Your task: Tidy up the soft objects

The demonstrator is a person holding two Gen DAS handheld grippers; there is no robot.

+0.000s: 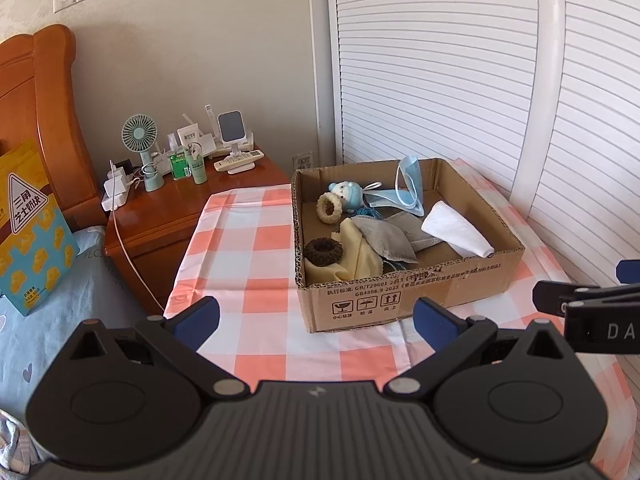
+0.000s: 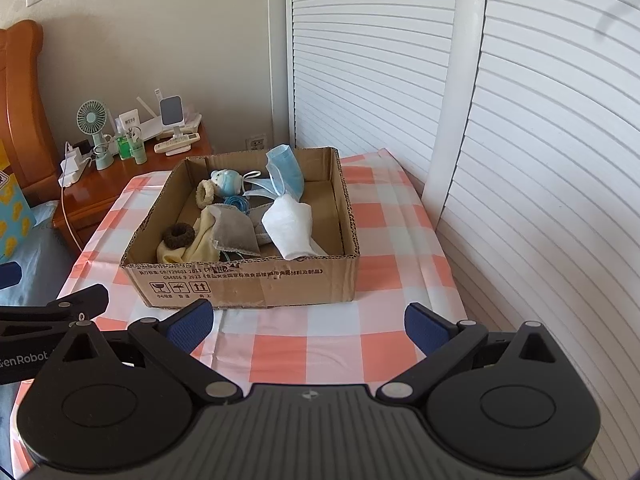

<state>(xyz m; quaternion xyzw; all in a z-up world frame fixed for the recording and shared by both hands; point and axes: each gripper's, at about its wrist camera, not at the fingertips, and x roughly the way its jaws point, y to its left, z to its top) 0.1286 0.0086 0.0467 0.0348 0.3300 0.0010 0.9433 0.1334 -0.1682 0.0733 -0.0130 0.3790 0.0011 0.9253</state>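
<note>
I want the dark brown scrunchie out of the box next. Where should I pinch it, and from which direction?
Come straight down from above with the left gripper, which is open and nearer. The dark brown scrunchie lies flat on the yellow cloth in the cardboard box, near-left corner. Probably pinch across one side of the ring, one finger in the hole.

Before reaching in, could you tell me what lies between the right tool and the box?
Only bare checked cloth lies between the open right tool and the box, shown in the right wrist view.
</note>
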